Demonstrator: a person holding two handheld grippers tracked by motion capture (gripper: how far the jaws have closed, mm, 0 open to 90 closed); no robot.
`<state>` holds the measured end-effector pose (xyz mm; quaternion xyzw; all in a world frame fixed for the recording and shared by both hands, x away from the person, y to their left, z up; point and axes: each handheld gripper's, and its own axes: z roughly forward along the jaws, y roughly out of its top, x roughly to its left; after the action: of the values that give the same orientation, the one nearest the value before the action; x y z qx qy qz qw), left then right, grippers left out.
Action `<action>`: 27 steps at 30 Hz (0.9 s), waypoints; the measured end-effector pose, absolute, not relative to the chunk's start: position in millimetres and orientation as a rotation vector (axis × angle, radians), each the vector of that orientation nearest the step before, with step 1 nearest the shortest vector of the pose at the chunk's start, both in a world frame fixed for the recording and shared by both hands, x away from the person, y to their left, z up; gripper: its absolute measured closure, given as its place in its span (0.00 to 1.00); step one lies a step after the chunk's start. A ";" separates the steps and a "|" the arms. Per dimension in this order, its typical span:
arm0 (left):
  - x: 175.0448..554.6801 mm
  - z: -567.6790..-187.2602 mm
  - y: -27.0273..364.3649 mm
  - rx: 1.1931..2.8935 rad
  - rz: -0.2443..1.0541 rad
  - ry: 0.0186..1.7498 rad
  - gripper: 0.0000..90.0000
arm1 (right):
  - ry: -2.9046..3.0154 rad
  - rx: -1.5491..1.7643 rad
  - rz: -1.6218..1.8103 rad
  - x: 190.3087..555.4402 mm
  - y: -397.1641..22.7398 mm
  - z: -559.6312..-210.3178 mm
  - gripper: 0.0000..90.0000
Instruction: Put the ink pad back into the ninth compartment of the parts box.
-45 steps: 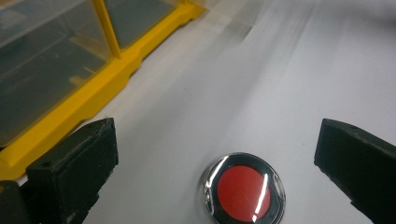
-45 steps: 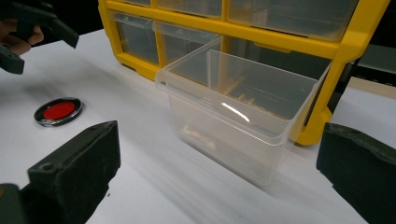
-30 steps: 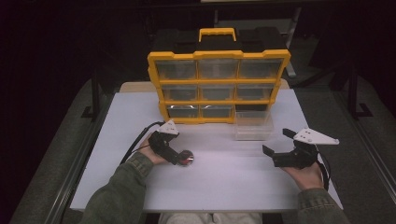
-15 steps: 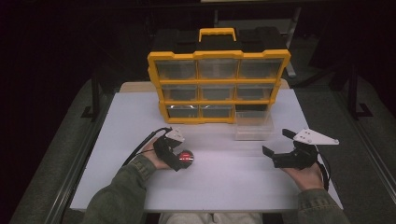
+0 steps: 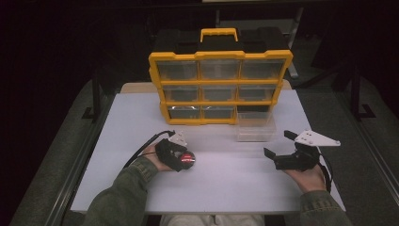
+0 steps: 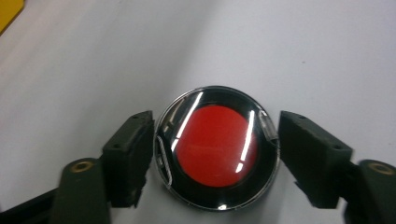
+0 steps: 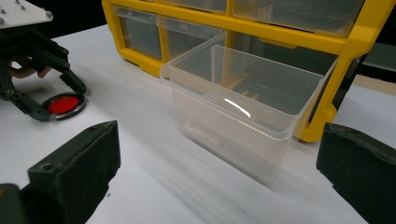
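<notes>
Overhead forward-down view; two close jaw-level views, shared white table (image 5: 226,179).

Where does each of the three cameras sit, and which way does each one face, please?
High view: above the person's side, looking forward and down on the table; both forearms, left gripper, right gripper.
Left gripper view: on that gripper, looking down between its jaws, which have just been closing, at the red disc.
Right gripper view: low, facing the clear drawer and yellow organizer.
Shared: disc and drawer appear in high and right gripper views.
</notes>
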<state>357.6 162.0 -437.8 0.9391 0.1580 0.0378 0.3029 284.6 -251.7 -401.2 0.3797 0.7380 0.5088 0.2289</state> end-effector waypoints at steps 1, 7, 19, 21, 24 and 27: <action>357.7 -437.9 162.1 2.488 0.100 0.416 0.33 | 2.032 1.045 1.401 284.6 -251.7 -401.1 0.00; 357.5 -437.6 161.6 2.491 0.096 0.411 0.33 | 2.030 1.045 1.404 284.6 -251.9 -401.0 0.00; 360.1 -423.4 163.3 2.430 0.070 0.431 0.33 | 2.024 1.046 1.410 283.8 -251.6 -400.8 0.00; 360.0 -420.2 164.4 2.424 0.073 0.431 0.33 | 2.027 1.045 1.410 283.6 -251.1 -401.1 0.00; 360.4 -415.1 167.0 2.410 0.065 0.436 0.33 | 2.028 1.048 1.411 283.2 -251.2 -401.3 0.00; 361.6 -410.5 169.7 2.380 0.019 0.461 0.33 | 2.022 1.049 1.411 283.3 -251.9 -401.1 0.00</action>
<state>361.6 169.7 -410.5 0.9192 0.1782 0.0072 0.3510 283.3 -251.9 -401.1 0.3811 0.7345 0.5127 0.2289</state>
